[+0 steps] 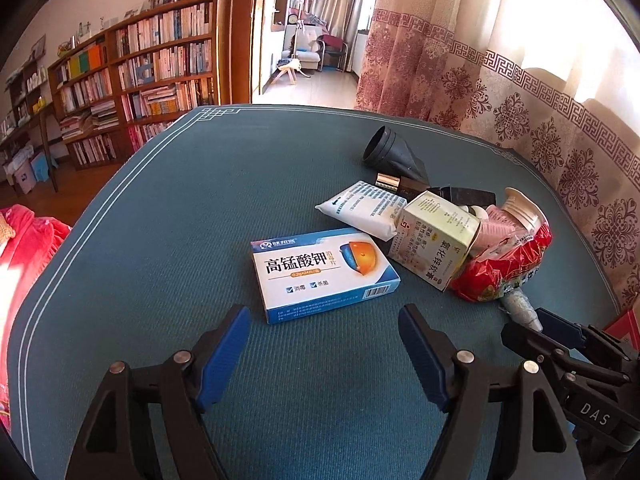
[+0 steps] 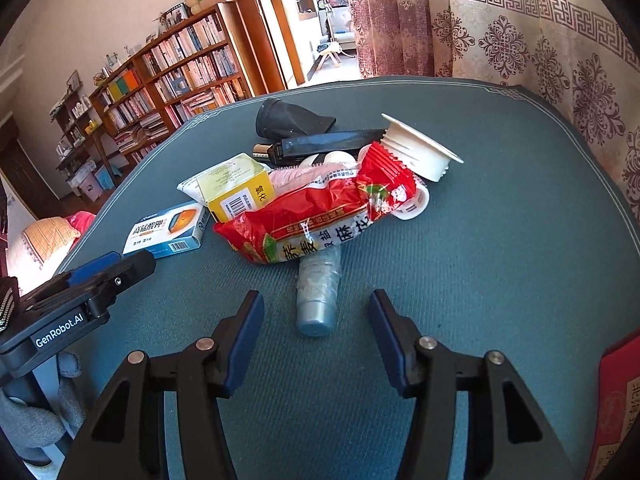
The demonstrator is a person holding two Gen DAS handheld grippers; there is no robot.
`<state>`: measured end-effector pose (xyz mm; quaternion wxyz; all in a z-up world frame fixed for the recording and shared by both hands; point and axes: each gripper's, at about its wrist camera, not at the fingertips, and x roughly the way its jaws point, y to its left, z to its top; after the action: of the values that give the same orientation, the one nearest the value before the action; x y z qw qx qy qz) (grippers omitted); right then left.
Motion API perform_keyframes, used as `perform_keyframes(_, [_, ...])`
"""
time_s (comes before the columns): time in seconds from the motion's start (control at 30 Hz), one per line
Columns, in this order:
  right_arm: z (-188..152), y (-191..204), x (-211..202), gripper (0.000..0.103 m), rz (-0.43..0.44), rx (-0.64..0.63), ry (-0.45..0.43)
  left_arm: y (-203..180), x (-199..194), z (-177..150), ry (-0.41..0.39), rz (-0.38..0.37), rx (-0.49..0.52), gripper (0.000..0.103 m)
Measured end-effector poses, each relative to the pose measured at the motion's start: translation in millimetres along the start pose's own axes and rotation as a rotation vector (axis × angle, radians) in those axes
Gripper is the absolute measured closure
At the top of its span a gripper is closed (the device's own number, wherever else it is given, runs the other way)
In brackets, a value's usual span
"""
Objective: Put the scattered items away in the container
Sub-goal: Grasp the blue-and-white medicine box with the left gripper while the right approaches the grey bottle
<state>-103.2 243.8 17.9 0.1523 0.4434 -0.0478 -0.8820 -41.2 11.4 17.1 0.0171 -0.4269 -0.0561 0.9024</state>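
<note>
My left jaws (image 1: 324, 340): spread wide and empty, angled down over the table (image 1: 168, 248), nothing between the pads.
My right jaws (image 2: 316, 328): parted about halfway and empty, the pads clear of everything.
Landmark: the red snack bag (image 2: 316, 216), lying across the middle of the heap.
Blue-and-white box (image 1: 324, 276): flat on the table, to the left of the red snack bag, just ahead of my left jaws and centred on their gap.
Grey bottle (image 2: 318, 292): lying on its side, its far end tucked under the near edge of the red snack bag, its near end poking out between my right pads without touching them.
Yellow carton (image 2: 236, 192): leaning against the left end of the red snack bag.
White tube (image 1: 360, 212): beyond the yellow carton, on the left side of the red snack bag.
White cup (image 2: 420, 148): tipped over behind the right end of the red snack bag.
Black nozzle (image 1: 394, 152): well behind the red snack bag, at the far edge of the heap.
Container: I cannot pick it out for sure; a red edge (image 2: 620, 396) shows right of the red snack bag, at the frame's border.
Step in hand: as I judge it, the approach for a first pick, one piece lined up per hand.
Next move: I'd lower further, straddle the blue-and-white box across its narrow width, and draw the grey bottle out without dragging the red snack bag along.
</note>
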Motion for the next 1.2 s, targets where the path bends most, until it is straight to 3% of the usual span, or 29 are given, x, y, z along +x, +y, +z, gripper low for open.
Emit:
perform_keyframes(0.13, [-1,-4,-1,0.044,0.022,0.016,-0.003,-2,4,9,0.007,0.040,-0.001,0.025])
perform_keyframes(0.33, [0,-2,-1,0.044,0.029,0.014,-0.002,-4,13,20,0.030,0.094,-0.087,0.025])
perform_keyframes(0.53, [0,-3,-1,0.044,0.039,0.011,-0.002,-24,30,25,0.044,0.178,-0.026,0.025])
perform_keyframes(0.6, [0,-3,-1,0.044,0.041,0.010,-0.001,-24,37,26,0.051,0.193,-0.019,0.018])
perform_keyframes(0.7, [-1,-3,-1,0.044,0.043,0.006,-0.001,-19,51,24,0.098,0.176,-0.027,0.016])
perform_keyframes(1.07, [-1,-3,0,0.044,0.046,0.008,0.002,-11,60,29,0.096,0.104,-0.027,0.012])
perform_keyframes(1.2, [-1,-4,0,0.044,0.049,0.010,0.001,-15,53,26,0.076,0.061,0.003,0.033])
